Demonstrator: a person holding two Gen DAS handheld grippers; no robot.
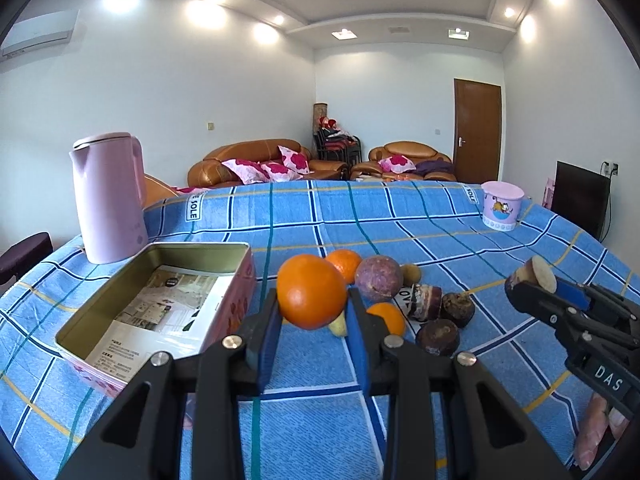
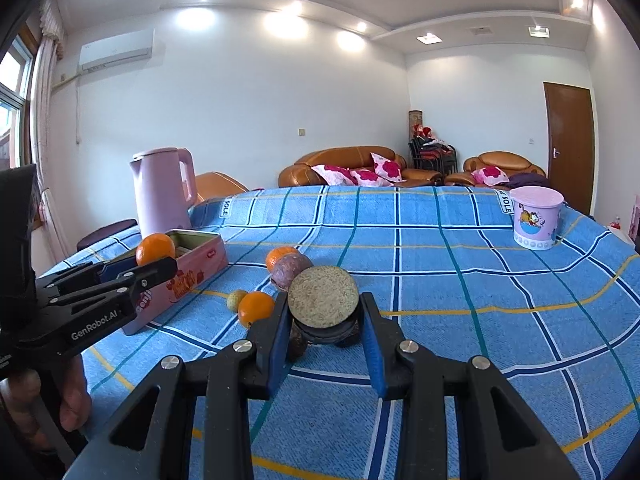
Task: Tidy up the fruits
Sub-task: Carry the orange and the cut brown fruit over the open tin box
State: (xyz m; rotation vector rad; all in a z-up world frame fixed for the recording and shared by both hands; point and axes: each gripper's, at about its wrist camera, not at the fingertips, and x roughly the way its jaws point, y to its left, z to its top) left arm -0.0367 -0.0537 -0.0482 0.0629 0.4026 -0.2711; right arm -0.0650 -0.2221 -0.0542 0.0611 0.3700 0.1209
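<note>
Gripping an orange (image 1: 311,291) between its blue pads, the left gripper (image 1: 312,316) is holding the fruit clear of the blue plaid cloth (image 1: 440,232), just right of the open pink tin (image 1: 156,300), which is lying beside a pink kettle (image 1: 110,196). The right gripper (image 2: 325,322) is clamping a halved brown fruit (image 2: 323,297), its pale cut face turned toward the camera, above the loose pile of fruits (image 1: 400,292) sitting on the cloth. A pink tub (image 2: 536,222) is standing well apart at the far right.
</note>
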